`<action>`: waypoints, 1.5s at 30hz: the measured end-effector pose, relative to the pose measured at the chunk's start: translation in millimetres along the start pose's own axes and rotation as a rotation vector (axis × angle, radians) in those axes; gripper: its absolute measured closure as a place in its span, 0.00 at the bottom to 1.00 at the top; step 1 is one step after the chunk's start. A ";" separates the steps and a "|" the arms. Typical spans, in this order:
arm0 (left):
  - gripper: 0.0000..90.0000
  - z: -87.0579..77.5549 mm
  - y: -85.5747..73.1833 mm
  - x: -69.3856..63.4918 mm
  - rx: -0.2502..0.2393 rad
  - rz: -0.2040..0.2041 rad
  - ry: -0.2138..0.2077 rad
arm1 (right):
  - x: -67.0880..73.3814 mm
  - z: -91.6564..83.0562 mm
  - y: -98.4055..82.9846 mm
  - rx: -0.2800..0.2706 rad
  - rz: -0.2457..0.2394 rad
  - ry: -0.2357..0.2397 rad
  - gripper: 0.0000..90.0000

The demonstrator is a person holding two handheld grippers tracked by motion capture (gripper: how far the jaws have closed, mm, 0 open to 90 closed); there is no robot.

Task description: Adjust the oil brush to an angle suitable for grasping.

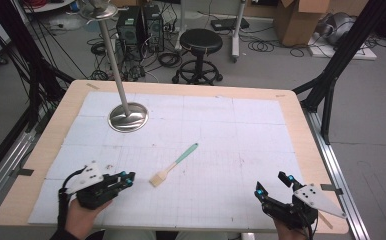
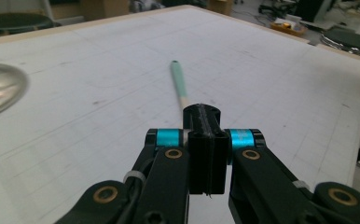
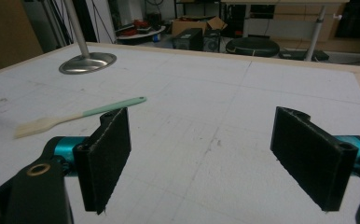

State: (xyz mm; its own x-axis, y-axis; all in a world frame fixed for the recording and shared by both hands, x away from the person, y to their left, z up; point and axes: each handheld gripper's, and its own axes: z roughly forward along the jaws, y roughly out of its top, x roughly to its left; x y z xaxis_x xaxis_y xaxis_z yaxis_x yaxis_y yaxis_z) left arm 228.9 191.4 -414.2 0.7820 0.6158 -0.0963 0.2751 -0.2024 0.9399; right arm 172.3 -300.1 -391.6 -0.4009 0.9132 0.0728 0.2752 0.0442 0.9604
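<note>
A small brush (image 1: 173, 164) with a mint-green handle and pale bristles lies on the white grid mat, near the middle of the table's front half, bristles toward me. My left gripper (image 1: 128, 178) rests at the front left, pointing at the bristle end with a short gap between them. In the left gripper view its jaws are pressed together with nothing between them (image 2: 207, 121), and the brush handle (image 2: 180, 86) runs away beyond the tips. My right gripper (image 1: 271, 182) sits at the front right with its jaws wide apart (image 3: 206, 154) and empty; the brush (image 3: 75, 117) lies off to its left.
A metal stand with a round shiny base (image 1: 127, 117) and a tall pole rises from the far left of the mat (image 1: 231, 130). The wooden table rim (image 1: 301, 125) frames the mat. Beyond the table are a black stool (image 1: 201, 42), cables and a cardboard box (image 1: 301, 20).
</note>
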 end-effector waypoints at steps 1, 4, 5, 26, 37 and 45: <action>0.99 9.5 4.1 -3.4 0.008 -0.004 -0.012 | -0.1 -0.1 -0.1 0.002 0.003 0.001 0.21; 0.99 31.7 14.0 -9.2 0.023 -0.010 -0.039 | -0.3 0.0 -0.3 0.002 0.009 0.001 0.21; 0.99 39.1 17.0 -10.7 0.033 -0.012 -0.047 | 0.1 -0.1 -0.3 0.003 0.009 0.002 0.21; 0.99 123.9 10.2 -8.3 0.297 0.012 -0.021 | -1.0 0.3 -0.2 0.001 0.011 0.016 0.21; 0.99 125.1 6.7 -1.2 0.329 0.023 0.022 | -0.6 1.0 -0.6 0.006 0.007 0.015 0.21; 0.99 119.0 6.1 6.5 0.335 0.024 0.061 | 0.1 -1.6 -1.0 0.007 0.010 0.009 0.21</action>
State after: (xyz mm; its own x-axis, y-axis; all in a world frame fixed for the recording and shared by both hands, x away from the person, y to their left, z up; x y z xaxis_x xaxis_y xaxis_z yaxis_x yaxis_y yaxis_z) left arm 302.2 103.5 -448.0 0.7584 0.6502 -0.0458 0.4330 -0.4501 0.7810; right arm 170.6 -300.7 -392.2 -0.4058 0.9100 0.0852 0.2854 0.0376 0.9577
